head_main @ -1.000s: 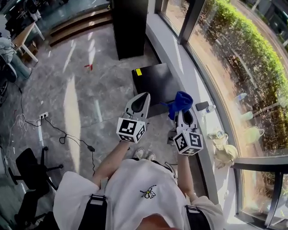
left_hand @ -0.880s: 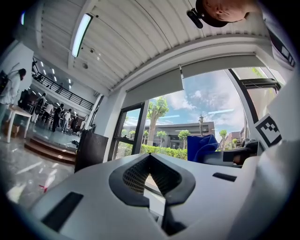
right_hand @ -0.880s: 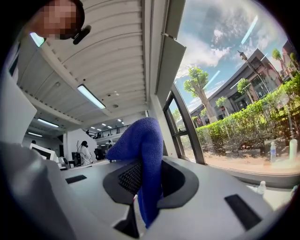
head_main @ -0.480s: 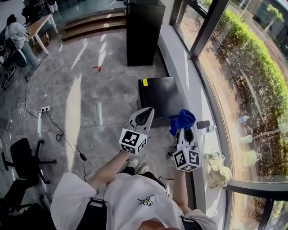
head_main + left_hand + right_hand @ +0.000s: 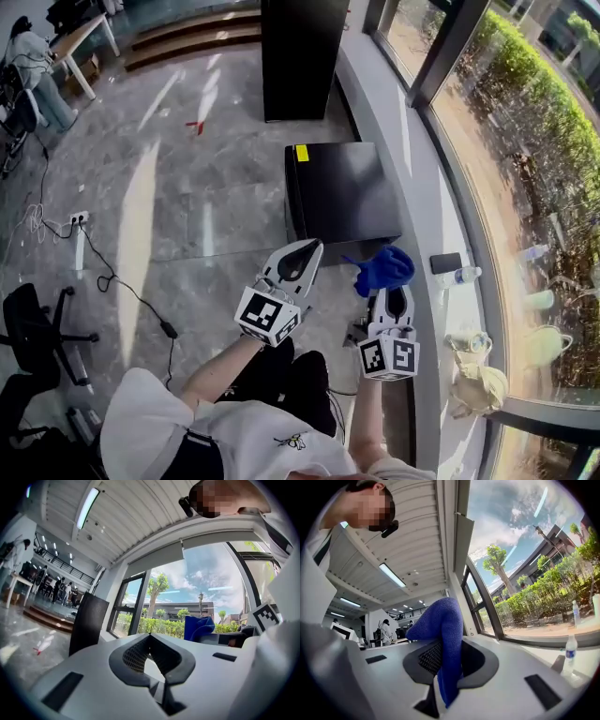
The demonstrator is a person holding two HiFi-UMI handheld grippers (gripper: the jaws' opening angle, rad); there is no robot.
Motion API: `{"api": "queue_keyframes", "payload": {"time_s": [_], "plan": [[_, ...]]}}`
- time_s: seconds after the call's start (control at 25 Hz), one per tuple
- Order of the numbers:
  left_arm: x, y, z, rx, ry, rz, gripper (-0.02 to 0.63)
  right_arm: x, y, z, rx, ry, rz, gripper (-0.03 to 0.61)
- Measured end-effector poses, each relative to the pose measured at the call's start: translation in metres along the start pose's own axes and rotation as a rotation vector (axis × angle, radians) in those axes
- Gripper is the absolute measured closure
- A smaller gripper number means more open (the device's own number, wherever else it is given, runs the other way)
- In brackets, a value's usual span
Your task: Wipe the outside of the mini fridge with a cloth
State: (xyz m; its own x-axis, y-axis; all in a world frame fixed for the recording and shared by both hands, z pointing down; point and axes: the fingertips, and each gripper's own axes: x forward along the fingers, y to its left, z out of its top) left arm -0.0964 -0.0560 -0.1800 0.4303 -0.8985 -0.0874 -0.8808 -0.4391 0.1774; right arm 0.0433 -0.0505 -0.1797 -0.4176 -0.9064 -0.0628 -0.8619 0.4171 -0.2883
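The black mini fridge (image 5: 342, 192) stands on the grey floor beside the window ledge, with a yellow sticker (image 5: 302, 153) at its far left top corner. My right gripper (image 5: 394, 292) hovers just off the fridge's near right corner and is shut on a blue cloth (image 5: 384, 269), which bunches above the jaws (image 5: 445, 634). My left gripper (image 5: 305, 251) is held at the fridge's near left side, shut with nothing in it (image 5: 150, 637). Both gripper views tilt upward toward ceiling and windows, and neither one shows the fridge.
A tall black cabinet (image 5: 300, 52) stands behind the fridge. On the window ledge lie a water bottle (image 5: 459, 277), a dark flat object (image 5: 445, 262) and a beige bundle (image 5: 478, 386). A power strip with cables (image 5: 80, 220) and a black chair (image 5: 37, 337) are at the left.
Both grippers have drawn back toward the person, from over the fridge's near top to just off its near edge. The cloth stays clamped in the right gripper.
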Motion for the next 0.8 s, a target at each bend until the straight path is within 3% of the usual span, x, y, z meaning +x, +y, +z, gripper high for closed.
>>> {"api": "queue_keyframes", "payload": {"time_s": [0.08,0.24,0.4,0.48,0.8], "plan": [[0.003,0.005,-0.059,-0.028,0.017,-0.018,0.609,0.003,-0.023,-0.050,0.008,-0.010,-0.010,0.497],[0.008,0.020,-0.156,0.023,-0.009,-0.052,0.609,0.016,-0.065,-0.140,0.003,-0.049,-0.011,0.498],[0.010,0.040,-0.243,0.057,-0.046,-0.061,0.609,0.030,-0.097,-0.204,-0.040,-0.112,0.024,0.499],[0.009,0.049,-0.288,0.037,-0.061,-0.065,0.609,0.030,-0.113,-0.234,-0.056,-0.153,0.030,0.497],[-0.007,0.078,-0.413,0.027,-0.152,-0.101,0.609,0.011,-0.146,-0.334,-0.096,-0.254,0.076,0.497]]}}
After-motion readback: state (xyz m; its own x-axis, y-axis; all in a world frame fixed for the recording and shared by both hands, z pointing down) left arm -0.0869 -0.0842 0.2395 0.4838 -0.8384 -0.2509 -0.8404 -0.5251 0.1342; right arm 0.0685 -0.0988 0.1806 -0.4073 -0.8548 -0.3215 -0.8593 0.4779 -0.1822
